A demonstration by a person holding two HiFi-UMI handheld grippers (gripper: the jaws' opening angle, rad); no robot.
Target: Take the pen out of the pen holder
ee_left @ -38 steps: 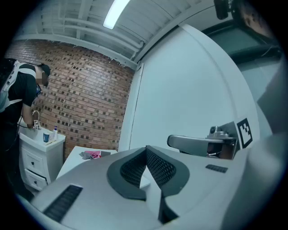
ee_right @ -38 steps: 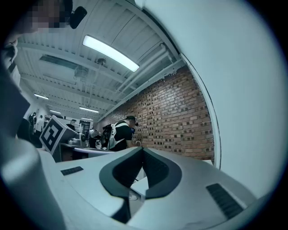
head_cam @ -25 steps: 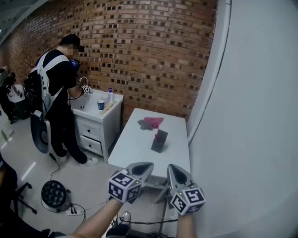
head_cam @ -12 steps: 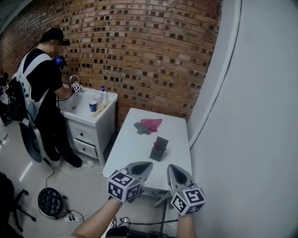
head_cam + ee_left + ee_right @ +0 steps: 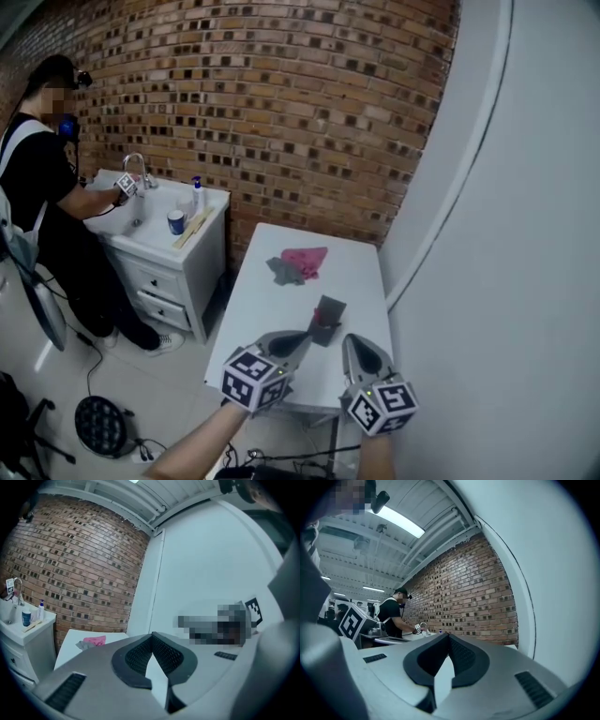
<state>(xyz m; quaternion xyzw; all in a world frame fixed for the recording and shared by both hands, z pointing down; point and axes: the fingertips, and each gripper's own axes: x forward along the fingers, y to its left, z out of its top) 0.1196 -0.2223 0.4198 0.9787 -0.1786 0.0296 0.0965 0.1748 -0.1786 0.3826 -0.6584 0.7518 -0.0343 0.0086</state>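
The dark pen holder (image 5: 327,319) stands on the white table (image 5: 272,328), towards its near right side, and something reddish shows at its mouth. My left gripper (image 5: 298,336) hangs just short of the holder, a little to its left. It is shut, and in the left gripper view the left gripper (image 5: 152,635) has nothing between its tips. My right gripper (image 5: 352,339) is level with it, just right of the holder, and is also shut and empty. The right gripper view shows the right gripper (image 5: 449,634) against the brick wall, with the holder hidden.
A pink cloth (image 5: 305,261) and a grey cloth (image 5: 283,272) lie at the table's far end. A white wall (image 5: 506,281) runs close along the right. Left of the table a person (image 5: 47,187) stands at a white sink cabinet (image 5: 159,246). A black round lamp (image 5: 98,424) and cables lie on the floor.
Both grippers have come closer to the table together, so the table and pen holder now lie nearer below them. Both stay shut. The person at the sink has slid left in view.
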